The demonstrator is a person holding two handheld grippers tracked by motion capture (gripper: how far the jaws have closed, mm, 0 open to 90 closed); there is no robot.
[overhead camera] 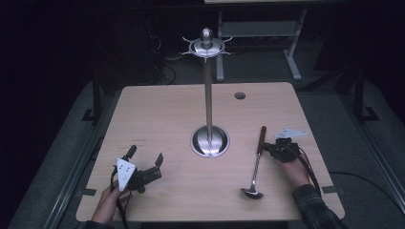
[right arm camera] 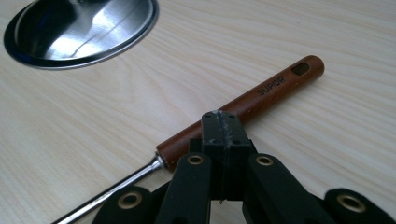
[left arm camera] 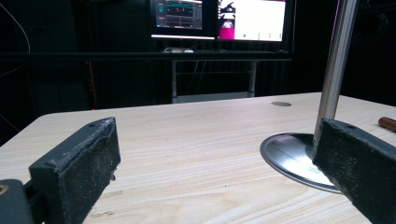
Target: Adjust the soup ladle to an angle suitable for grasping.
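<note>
ladle [right arm camera: 243,105] bowl cut off by right gripper view's edge, monitor [left arm camera: 180,17] text unreadable

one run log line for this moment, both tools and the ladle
left tool: open, empty, resting on table | right tool: shut, at ladle wooden handle, grip unclear | ladle: lying beside stand base

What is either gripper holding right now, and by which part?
Nothing. The right gripper is shut empty beside the ladle's wooden handle; the left gripper is open over the table.

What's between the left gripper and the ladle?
In the high view, bare tabletop, with the stand's round base just behind that line. The left gripper is open; the ladle is beside the right gripper.
</note>
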